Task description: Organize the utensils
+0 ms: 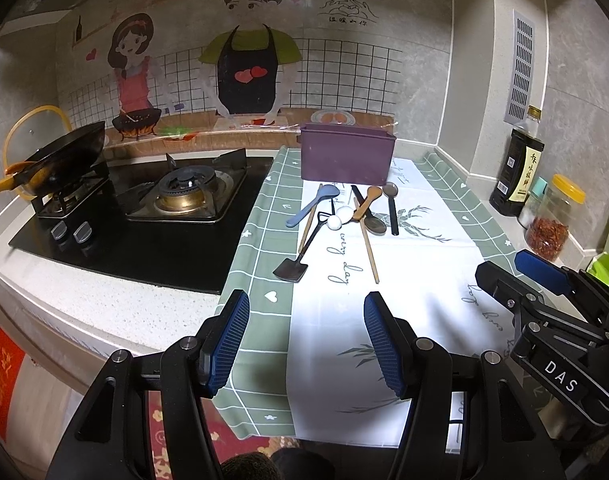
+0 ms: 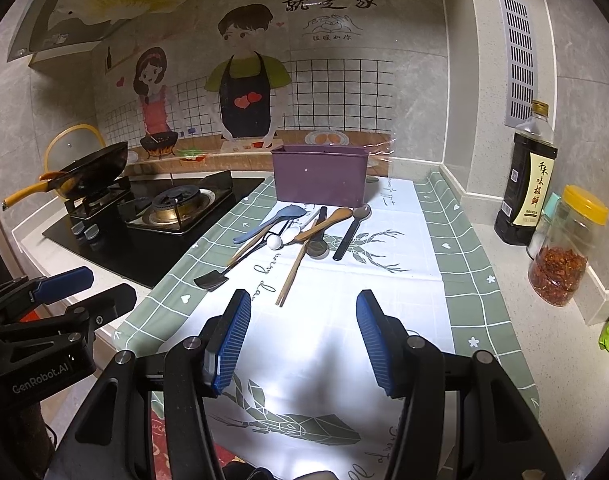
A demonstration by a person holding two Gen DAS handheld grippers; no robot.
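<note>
- Two hand-held grippers, both with jaws spread wide and holding nothing: left hand-held gripper, right hand-held gripper.
- Both hover over the near end of the tablecloth, well short of the purple box.
- Purple box is the landmark: upright at the far end of the cloth, open top, contents not visible.
- Utensils lie loose on the cloth just in front of the box, overlapping in a pile.
- Blue spatula in front of the box's left part, handle angled away to the left.
- Black turner nearest the grippers on the left side of the pile, blade on the green check border.
- White spoon in the middle of the pile, bowl touching the turner's handle.
- Wooden spoon in front of the box's centre, lying across other handles.
- Chopsticks run from the pile toward the grippers.
- Dark spoon in front of the box's right corner, bowl end closest to the box.
- Gas stove left of the box, wok on its far burner.
- Soy sauce bottle and chili jar right of the box, on the bare surface by the wall.
</note>
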